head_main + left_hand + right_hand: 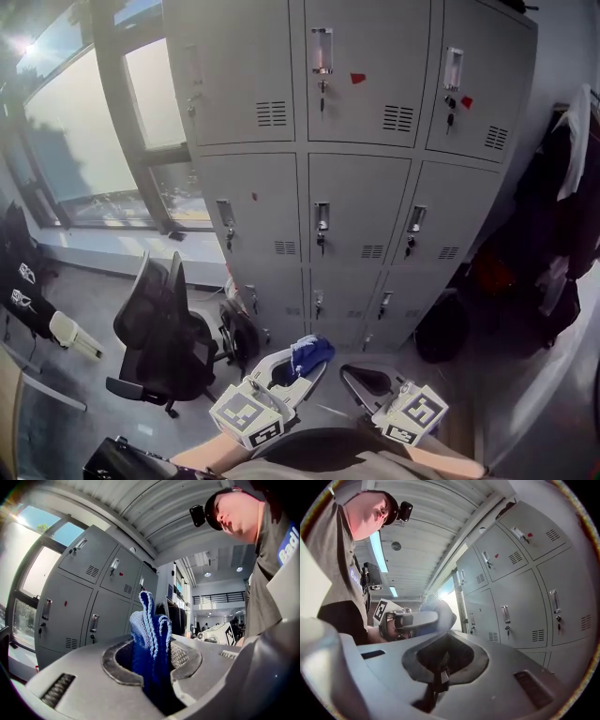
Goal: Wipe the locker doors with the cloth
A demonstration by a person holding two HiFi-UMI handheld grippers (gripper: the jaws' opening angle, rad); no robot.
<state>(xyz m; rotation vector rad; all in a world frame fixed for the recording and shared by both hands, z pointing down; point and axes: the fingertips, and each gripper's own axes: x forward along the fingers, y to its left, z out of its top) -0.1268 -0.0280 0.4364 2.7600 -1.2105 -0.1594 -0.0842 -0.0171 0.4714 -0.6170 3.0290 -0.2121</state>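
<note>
low before grey sheet-metal lockers [356,141] w/ slotted vents & chrome handles: left gripper [298,373] clenched on blue cloth [150,634], knit w/ corded edges, bunched upright betw. curved dark pads. right gripper [440,667] just beside, pinched closed on nothing. held close to body, tilted up toward doors, well apart from them.

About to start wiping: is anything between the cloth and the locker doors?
Nothing visible straight ahead between the cloth and the locker doors. A black chair stands off to the left.
</note>
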